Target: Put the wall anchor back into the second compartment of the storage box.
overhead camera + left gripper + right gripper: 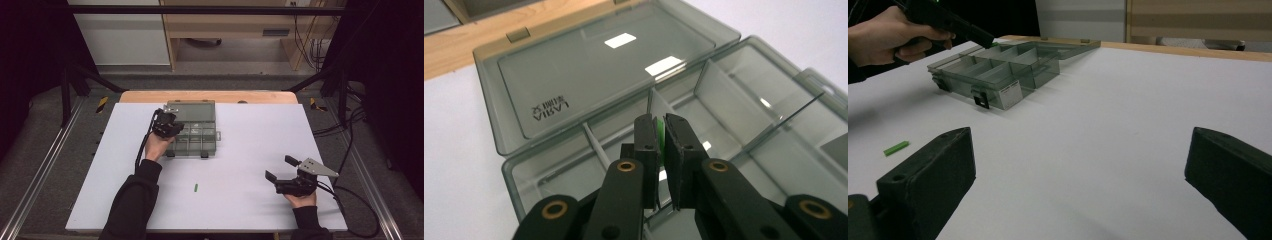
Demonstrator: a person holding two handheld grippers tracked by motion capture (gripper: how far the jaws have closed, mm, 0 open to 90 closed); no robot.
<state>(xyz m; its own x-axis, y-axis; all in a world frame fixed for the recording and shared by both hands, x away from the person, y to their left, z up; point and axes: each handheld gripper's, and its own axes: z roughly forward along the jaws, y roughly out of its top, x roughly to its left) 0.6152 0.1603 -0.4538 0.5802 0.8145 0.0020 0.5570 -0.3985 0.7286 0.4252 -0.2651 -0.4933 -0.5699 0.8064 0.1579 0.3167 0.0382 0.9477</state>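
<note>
- High view: the organizer box [194, 131] sits lid-open on the white table [250, 150], toward the far side, left of middle.
- The left gripper [176, 128] is over the box's left compartments, with the person's left hand [157, 145] at the box's near-left corner.
- A loose green piece [196, 187] lies flat on the table, nearer the person than the box and well apart from it.
- The right gripper [281, 168] rests far right of the box near the table's near edge, jaws spread, nothing in them.
- Left gripper view: the left gripper [663, 142] is clenched on a small green part [660, 136], a sliver of green showing between the black pads.
- The tips hang above a compartment beside a divider; the open lid [594, 75] lies flat behind the box. Cannot tell whether the part touches the box floor.
- Right gripper view: the right gripper [1080, 165] is released, jaws wide apart over bare table, well short of the box [1003, 70].
- The green piece [896, 148] lies on the table, on the near side of the box.
- The left hand [890, 35] holds the left gripper over the box's far-left end.
</note>
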